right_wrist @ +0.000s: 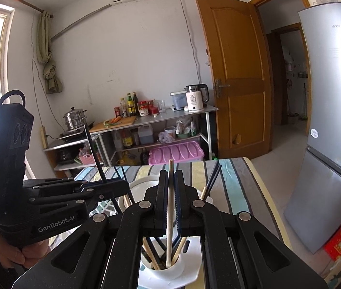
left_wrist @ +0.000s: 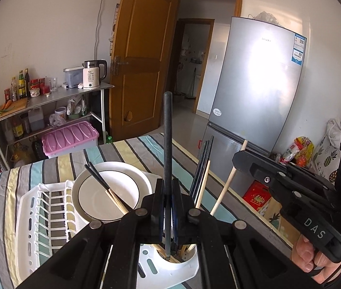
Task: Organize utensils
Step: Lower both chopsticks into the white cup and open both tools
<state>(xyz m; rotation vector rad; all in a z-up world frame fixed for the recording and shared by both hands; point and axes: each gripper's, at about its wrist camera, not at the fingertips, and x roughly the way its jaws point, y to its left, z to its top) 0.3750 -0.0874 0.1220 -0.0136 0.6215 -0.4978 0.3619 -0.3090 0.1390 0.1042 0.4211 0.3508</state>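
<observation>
My left gripper point(left_wrist: 168, 207) is shut on a black chopstick point(left_wrist: 168, 144) that stands upright, its lower tip inside the white utensil cup point(left_wrist: 182, 262) of the drying rack point(left_wrist: 35, 219). My right gripper point(right_wrist: 170, 200) is shut on a pale wooden chopstick point(right_wrist: 170, 216), its lower end in the same cup point(right_wrist: 168, 268) among several black and wooden chopsticks. A white plate point(left_wrist: 109, 190) in the rack holds a few more chopsticks point(left_wrist: 112, 192). The right gripper also shows in the left wrist view point(left_wrist: 239, 159), and the left gripper shows in the right wrist view point(right_wrist: 122, 185).
The striped tablecloth point(left_wrist: 131, 149) covers the table. A silver fridge point(left_wrist: 254, 91) stands to the right beyond the table edge. A metal shelf point(right_wrist: 151, 120) with bottles, a kettle point(right_wrist: 195, 97) and a pink box point(right_wrist: 176, 153) lines the far wall.
</observation>
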